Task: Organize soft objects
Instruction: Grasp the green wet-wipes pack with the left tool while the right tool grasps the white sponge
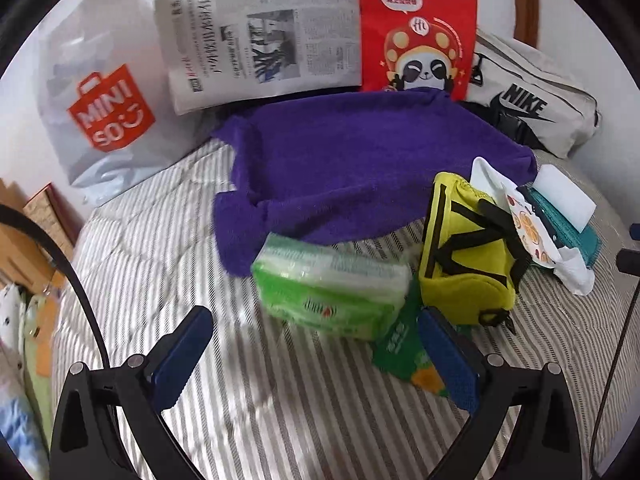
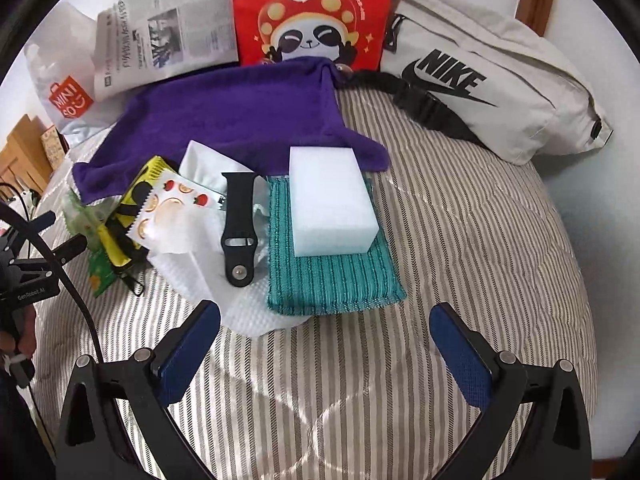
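Observation:
A purple towel (image 1: 360,160) (image 2: 240,116) lies crumpled on the striped bed. In front of it in the left wrist view sit a green tissue pack (image 1: 332,284) and a yellow pouch (image 1: 464,248), with a small green packet (image 1: 404,352) beside them. My left gripper (image 1: 316,344) stands open just short of the tissue pack, nothing between its fingers. In the right wrist view a white sponge block (image 2: 332,200) rests on a teal cloth (image 2: 332,272), beside a black watch strap (image 2: 239,224) and a fruit-print wipe packet (image 2: 168,208). My right gripper (image 2: 324,340) is open, just before the teal cloth.
Along the back stand a MINISO plastic bag (image 1: 104,108), a newspaper (image 1: 264,40), a red panda paper bag (image 2: 312,12) and a beige Nike waist bag (image 2: 492,80). A white mesh cloth (image 2: 240,304) lies under the strap. The striped bedding (image 2: 460,240) stretches to the right.

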`<state>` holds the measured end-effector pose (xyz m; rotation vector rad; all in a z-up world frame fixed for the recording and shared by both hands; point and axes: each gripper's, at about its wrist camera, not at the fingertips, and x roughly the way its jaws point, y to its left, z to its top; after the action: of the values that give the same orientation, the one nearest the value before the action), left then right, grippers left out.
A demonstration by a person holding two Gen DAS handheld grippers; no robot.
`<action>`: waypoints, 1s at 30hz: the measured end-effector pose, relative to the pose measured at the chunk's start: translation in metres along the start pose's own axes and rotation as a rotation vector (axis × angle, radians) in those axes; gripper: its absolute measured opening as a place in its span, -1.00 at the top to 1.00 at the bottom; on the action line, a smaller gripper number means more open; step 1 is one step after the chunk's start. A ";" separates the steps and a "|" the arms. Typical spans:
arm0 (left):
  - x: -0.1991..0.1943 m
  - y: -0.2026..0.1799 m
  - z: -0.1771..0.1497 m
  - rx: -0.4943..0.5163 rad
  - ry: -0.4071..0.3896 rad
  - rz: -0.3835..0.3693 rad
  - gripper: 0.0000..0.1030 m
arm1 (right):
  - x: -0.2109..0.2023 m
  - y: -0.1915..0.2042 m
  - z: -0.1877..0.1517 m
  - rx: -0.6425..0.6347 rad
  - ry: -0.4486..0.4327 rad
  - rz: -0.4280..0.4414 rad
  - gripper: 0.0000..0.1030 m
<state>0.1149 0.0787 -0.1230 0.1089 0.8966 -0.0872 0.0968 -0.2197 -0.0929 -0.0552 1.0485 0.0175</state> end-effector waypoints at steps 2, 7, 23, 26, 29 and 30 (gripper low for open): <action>0.007 0.001 0.002 0.020 0.004 -0.014 -0.99 | 0.004 0.001 0.002 -0.003 0.008 -0.005 -0.99; 0.022 -0.002 0.003 0.075 0.007 -0.022 -0.77 | 0.012 0.003 0.007 -0.013 0.011 -0.019 -0.99; 0.005 0.005 0.000 -0.019 0.046 -0.054 -0.38 | 0.017 -0.015 0.031 0.045 -0.051 0.011 -0.99; 0.004 0.006 -0.006 -0.044 0.049 -0.067 -0.38 | 0.028 -0.020 0.042 0.063 -0.045 0.014 -0.99; 0.006 0.003 -0.010 -0.034 0.057 -0.049 -0.38 | 0.043 -0.020 0.051 0.057 -0.032 -0.004 -0.98; 0.006 0.003 -0.010 -0.036 0.055 -0.045 -0.38 | 0.049 -0.019 0.053 0.052 -0.019 -0.002 -0.97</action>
<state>0.1112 0.0824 -0.1339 0.0578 0.9553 -0.1104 0.1674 -0.2364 -0.1080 -0.0093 1.0294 -0.0109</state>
